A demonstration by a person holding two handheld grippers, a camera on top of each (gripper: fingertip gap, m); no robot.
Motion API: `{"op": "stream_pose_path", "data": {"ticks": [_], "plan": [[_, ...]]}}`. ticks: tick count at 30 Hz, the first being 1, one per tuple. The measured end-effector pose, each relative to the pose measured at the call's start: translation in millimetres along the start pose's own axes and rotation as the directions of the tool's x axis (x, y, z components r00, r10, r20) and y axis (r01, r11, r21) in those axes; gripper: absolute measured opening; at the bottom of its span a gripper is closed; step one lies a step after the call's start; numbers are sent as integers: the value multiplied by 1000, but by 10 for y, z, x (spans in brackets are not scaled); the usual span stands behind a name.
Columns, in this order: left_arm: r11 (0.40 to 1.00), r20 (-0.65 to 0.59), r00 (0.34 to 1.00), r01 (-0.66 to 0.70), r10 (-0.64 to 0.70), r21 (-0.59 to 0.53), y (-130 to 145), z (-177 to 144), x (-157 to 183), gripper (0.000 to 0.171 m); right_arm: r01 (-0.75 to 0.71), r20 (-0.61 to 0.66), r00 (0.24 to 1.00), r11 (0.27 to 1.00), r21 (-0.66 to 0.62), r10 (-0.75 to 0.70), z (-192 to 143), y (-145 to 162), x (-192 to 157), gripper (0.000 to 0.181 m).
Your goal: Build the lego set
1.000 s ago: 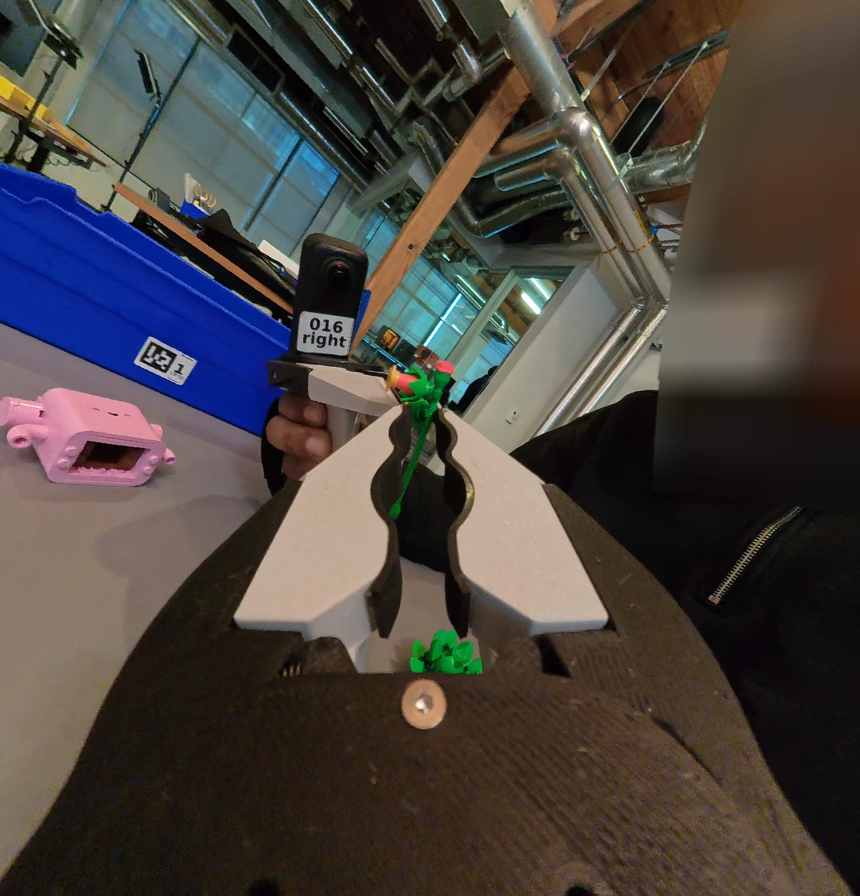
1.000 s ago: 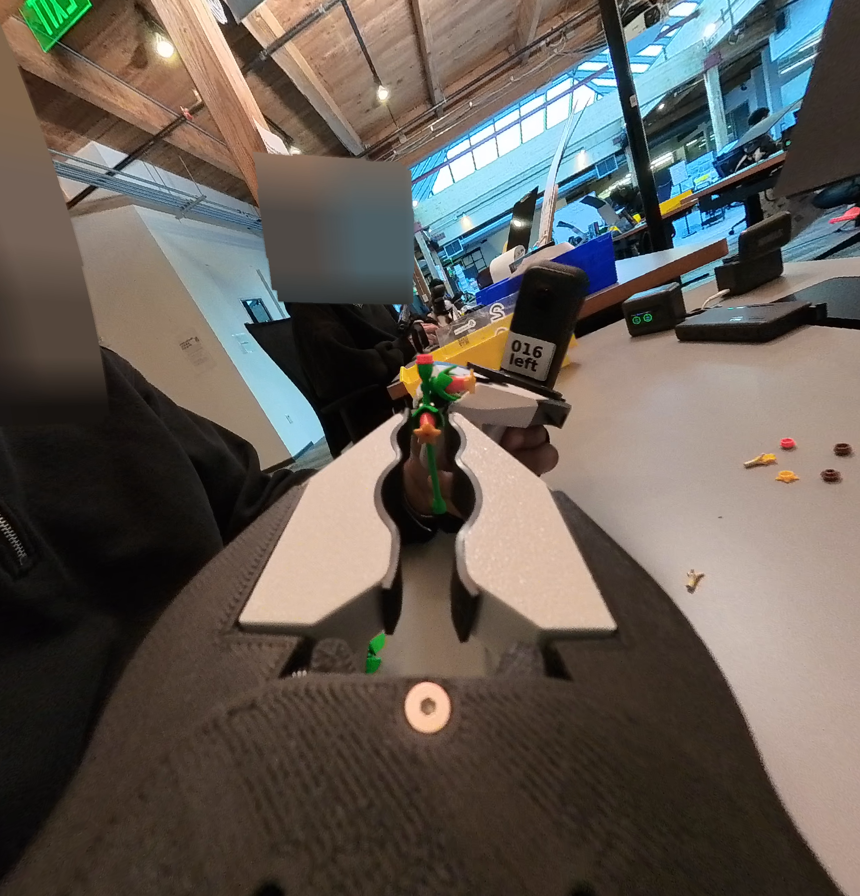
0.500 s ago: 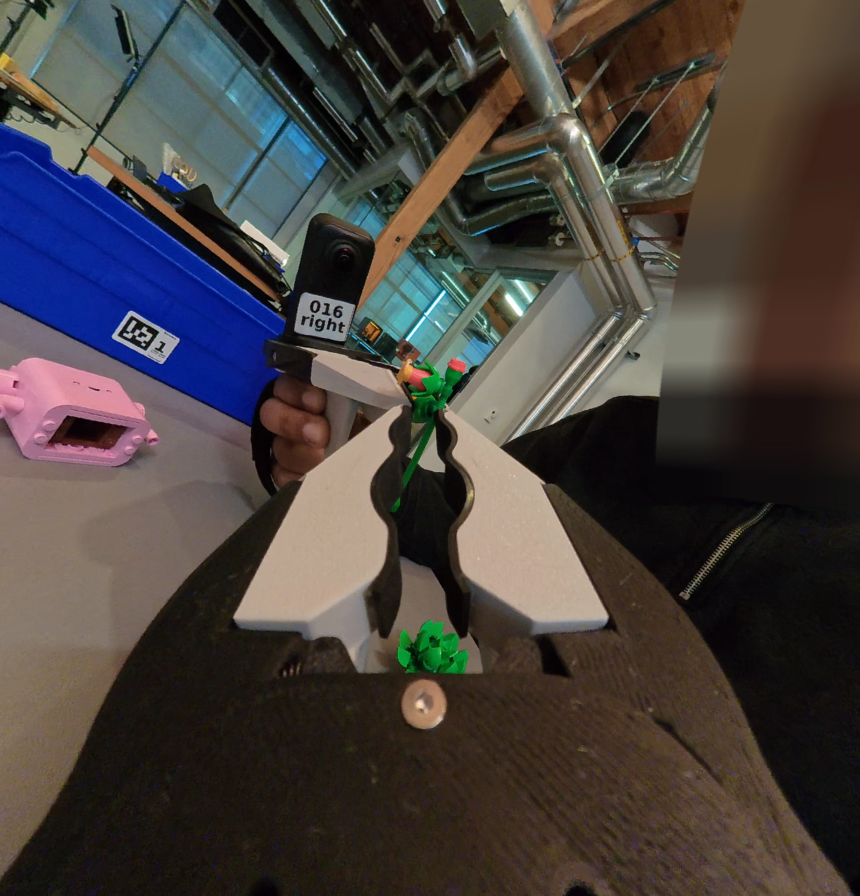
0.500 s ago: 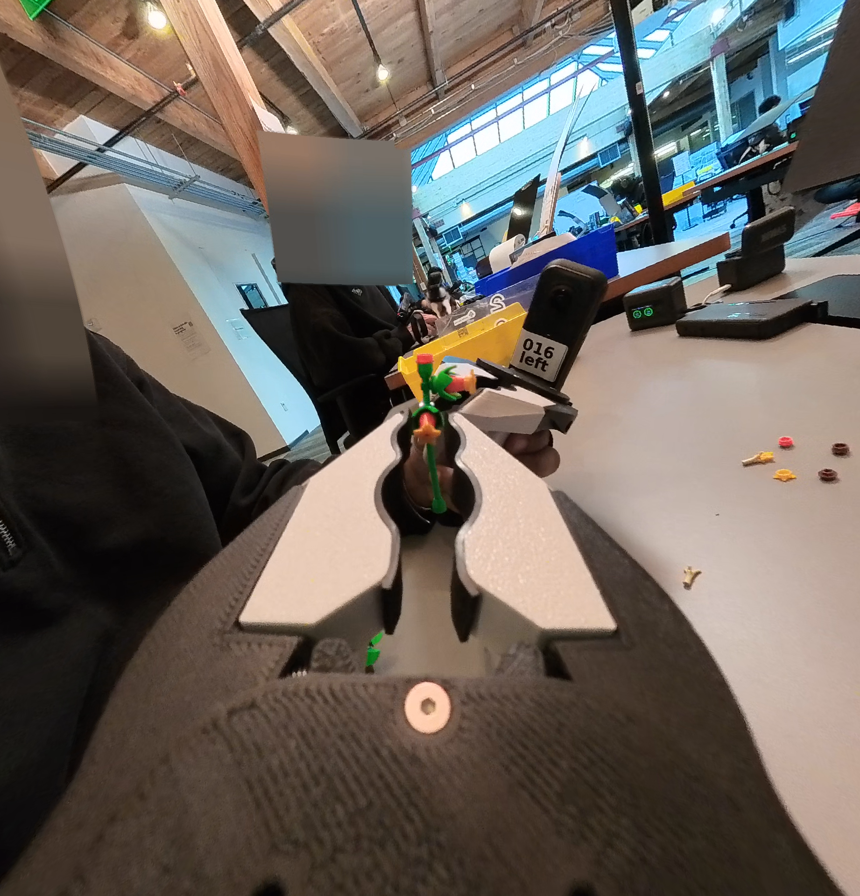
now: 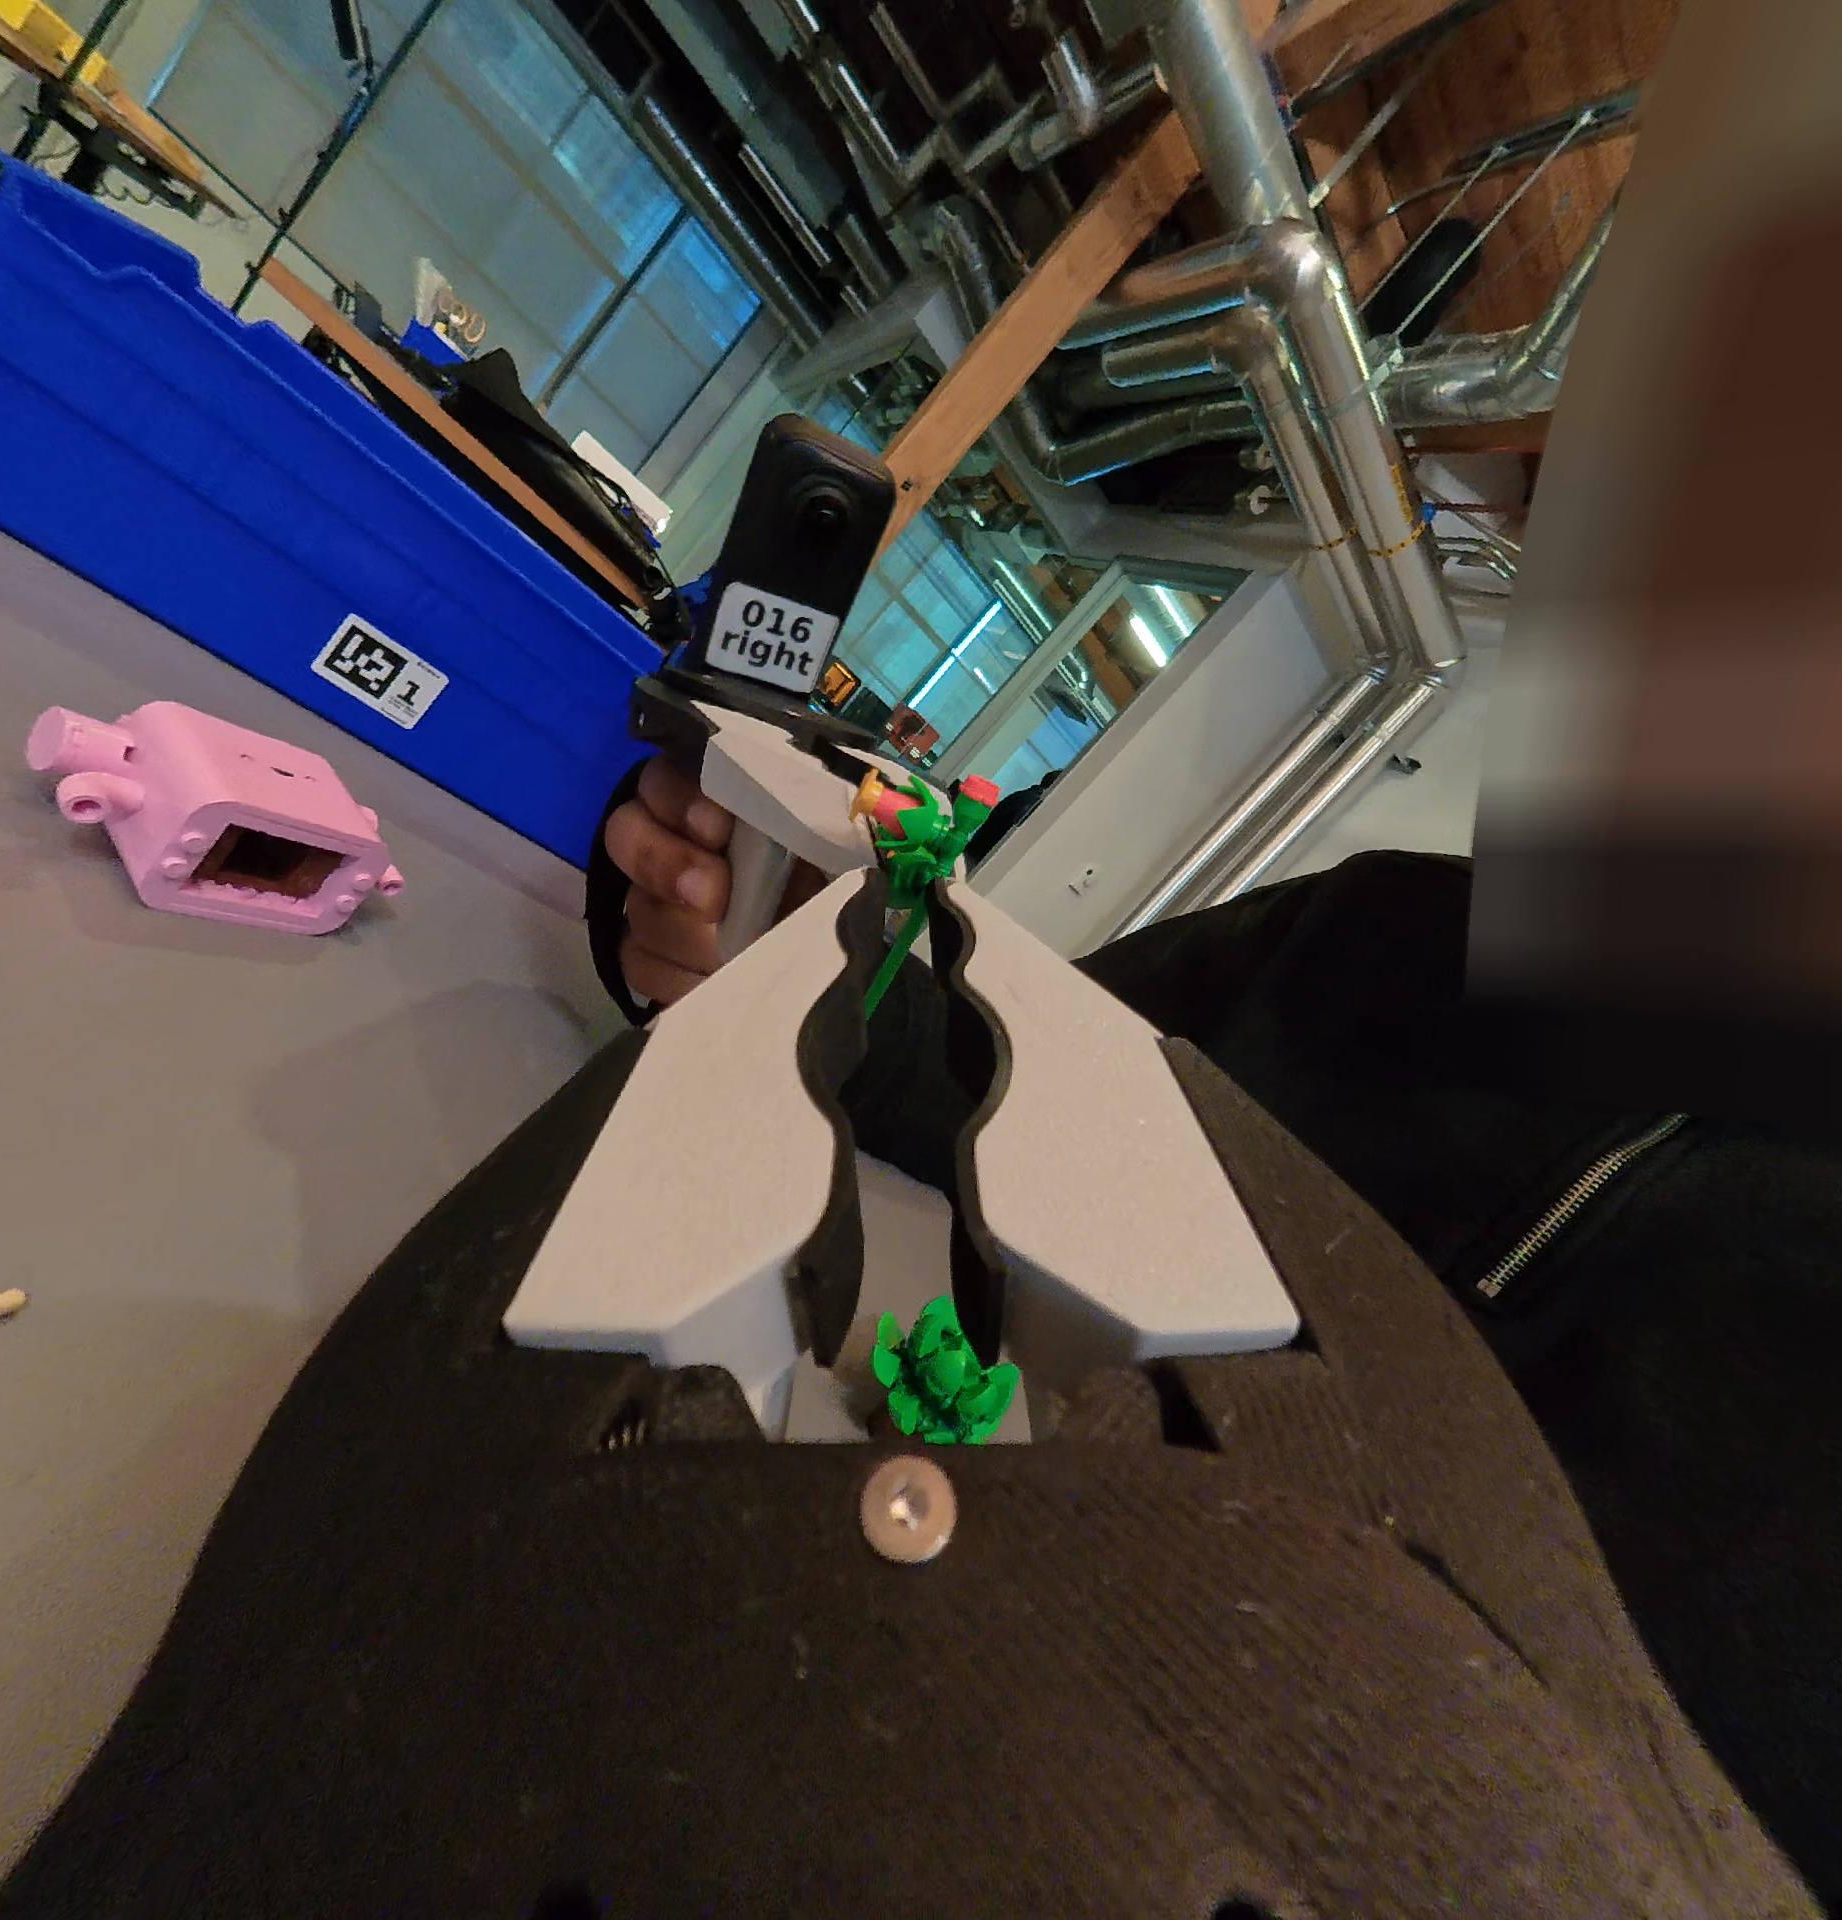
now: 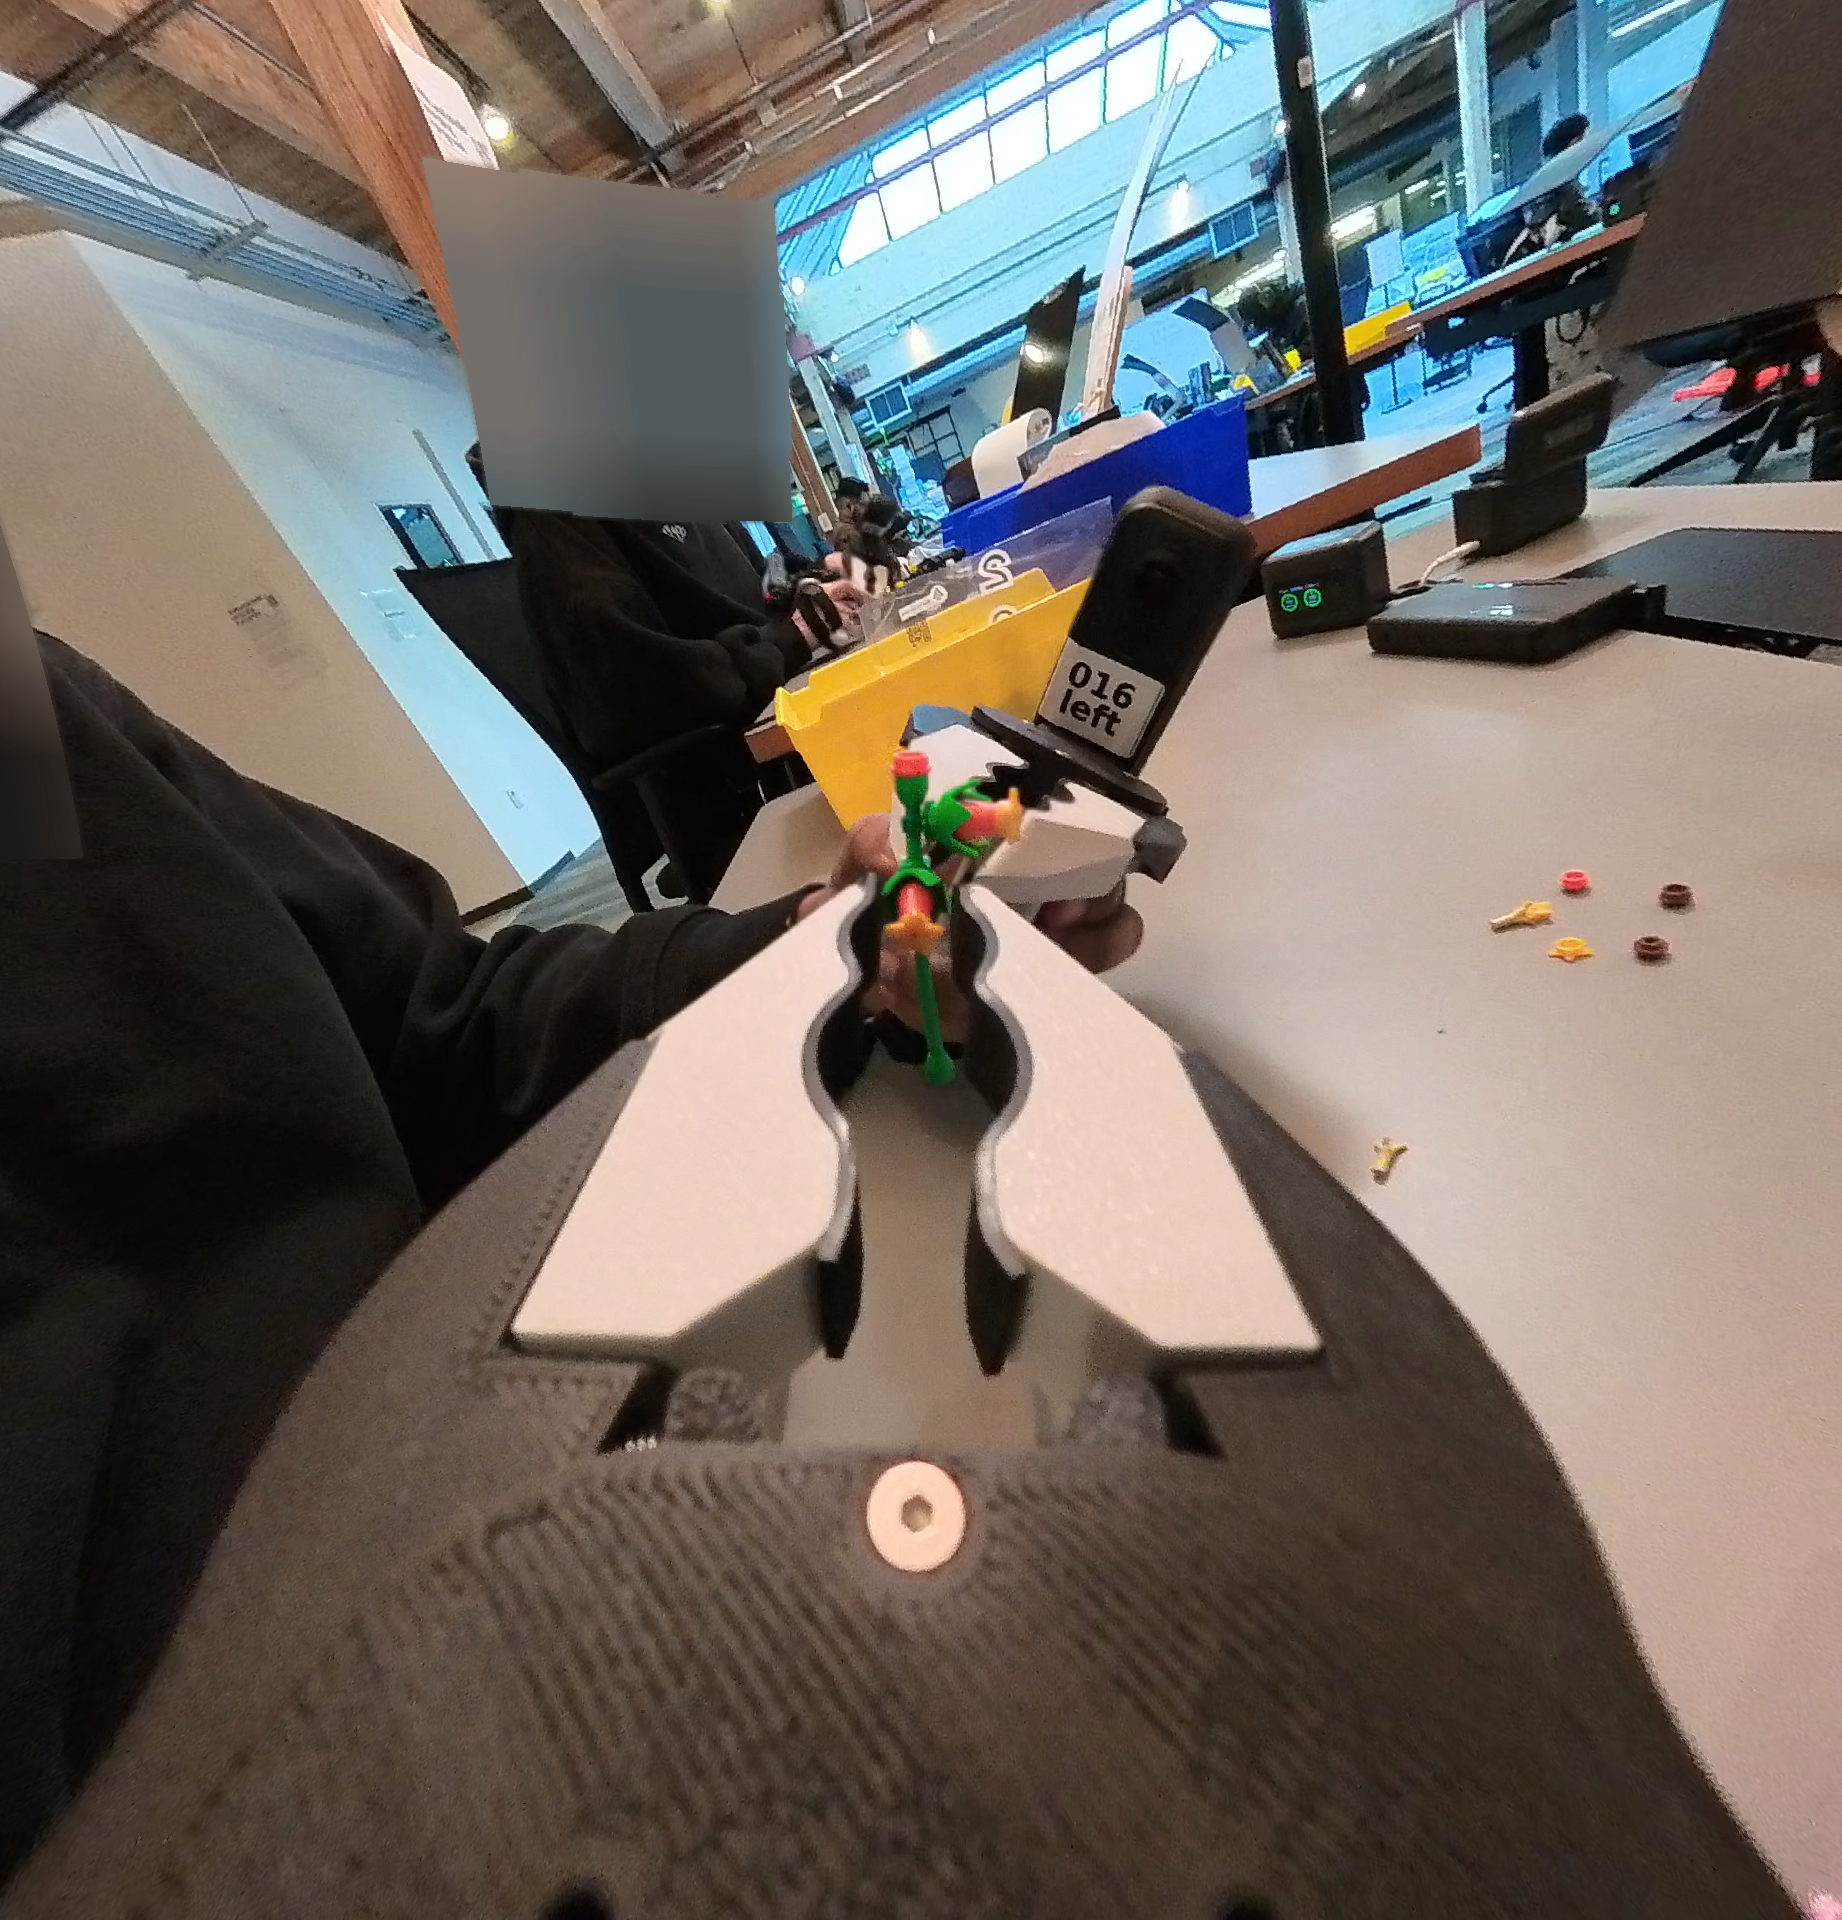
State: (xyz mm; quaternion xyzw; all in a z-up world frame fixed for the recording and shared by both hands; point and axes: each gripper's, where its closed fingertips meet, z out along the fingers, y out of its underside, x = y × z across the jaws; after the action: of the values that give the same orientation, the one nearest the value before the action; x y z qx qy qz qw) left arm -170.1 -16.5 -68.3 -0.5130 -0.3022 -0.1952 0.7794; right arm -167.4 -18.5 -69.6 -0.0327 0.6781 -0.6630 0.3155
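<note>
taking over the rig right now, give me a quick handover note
Left gripper: jaws shut on the flower stem, held in the air.
Right gripper: jaws shut on the same stem, tip to tip with the left.
Things: green leaf cluster below the left gripper; loose small pieces on the table; pink housing by the blue bin.
Done: stem carries buds and an orange flower.
Left: loose pieces and leaf cluster not yet attached.

A bright green flower stem (image 6: pixel 922 914) carries red and orange buds, pale grey fingers (image 5: pixel 709 1132) with black inner pads flank it, and around lie a pink housing (image 5: pixel 221 821), a blue bin (image 5: pixel 221 457) — and a yellow bin (image 6: pixel 896 707) — on the grey table (image 6: pixel 1519 1039).
</note>
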Motion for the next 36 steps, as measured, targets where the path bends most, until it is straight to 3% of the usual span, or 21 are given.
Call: {"op": "stream_pose_path", "data": {"ticks": [11,21,30,36], "plan": [[999,33,999,36,-36,4,-1,-22,-81,15,19,-67,998,1000,-18,-20,-20,28,102,11],[1000,49,998,25,-25,9,-22,-50,-88,7,56,-129,990,998,-25,-59,-45,14,166,11],[990,192,971,-139,142,-30,-39,-60,-162,0,44,-236,970,997,-66,-58,-75,72,331,11],[951,385,870,-286,308,-115,-47,-85,-343,4,55,-317,945,995,-88,-80,-100,95,433,11]]}}
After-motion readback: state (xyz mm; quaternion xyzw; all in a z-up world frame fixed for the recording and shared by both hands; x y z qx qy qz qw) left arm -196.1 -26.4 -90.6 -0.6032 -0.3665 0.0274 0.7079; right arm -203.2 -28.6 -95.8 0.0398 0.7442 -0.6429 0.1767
